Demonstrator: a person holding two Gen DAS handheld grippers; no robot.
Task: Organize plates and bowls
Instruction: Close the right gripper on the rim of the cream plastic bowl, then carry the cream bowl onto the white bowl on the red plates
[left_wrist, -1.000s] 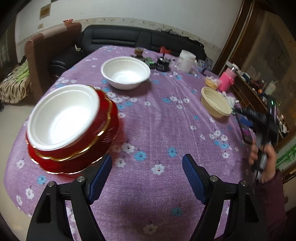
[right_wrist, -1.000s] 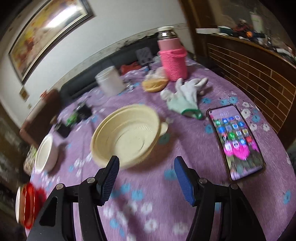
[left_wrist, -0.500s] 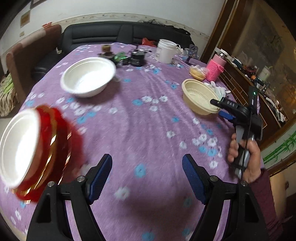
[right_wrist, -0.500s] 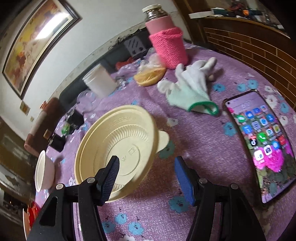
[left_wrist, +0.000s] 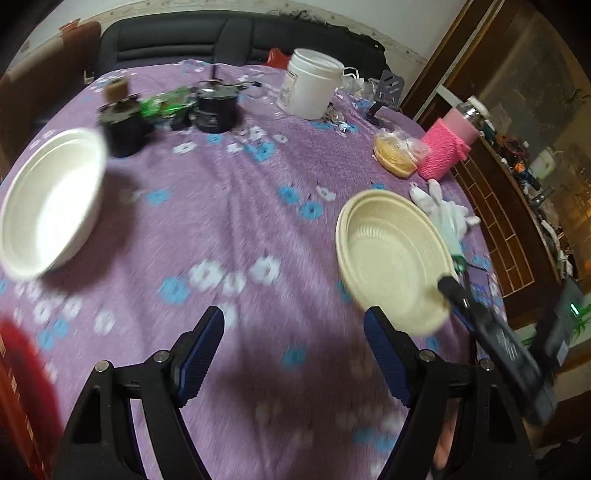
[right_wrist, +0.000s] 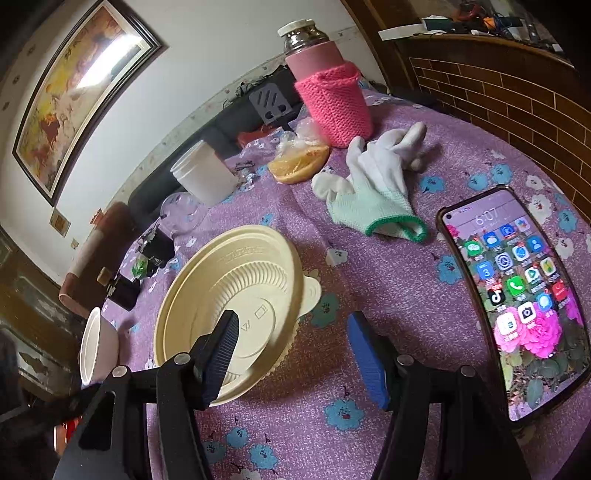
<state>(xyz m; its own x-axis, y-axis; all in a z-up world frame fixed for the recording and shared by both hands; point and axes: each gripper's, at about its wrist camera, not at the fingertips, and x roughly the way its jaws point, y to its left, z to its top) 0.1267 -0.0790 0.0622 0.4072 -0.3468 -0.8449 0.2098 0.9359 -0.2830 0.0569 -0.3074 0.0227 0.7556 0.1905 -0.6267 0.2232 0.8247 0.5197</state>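
A cream bowl (right_wrist: 229, 295) sits on the purple flowered tablecloth (right_wrist: 369, 280). My right gripper (right_wrist: 295, 350) is open, its left finger over the bowl's inside, its right finger outside the rim, so the near rim lies between the jaws. The same bowl (left_wrist: 391, 254) shows at the right in the left wrist view, with the right gripper's finger (left_wrist: 454, 291) at its rim. My left gripper (left_wrist: 295, 350) is open and empty above the cloth. A white bowl (left_wrist: 48, 199) sits at the left. The red plate stack (left_wrist: 22, 369) is a blur at the left edge.
A lit phone (right_wrist: 517, 295), a white-and-green glove (right_wrist: 376, 192), a pink-sleeved flask (right_wrist: 328, 92), a bagged orange item (right_wrist: 299, 162), a white jar (left_wrist: 310, 85) and dark small items (left_wrist: 214, 107) lie on the table. A sofa (left_wrist: 221, 37) stands behind.
The left gripper has swung right, away from the red stack, and closer to the cream bowl. The right gripper has moved forward until its open jaws straddle the cream bowl's near rim.
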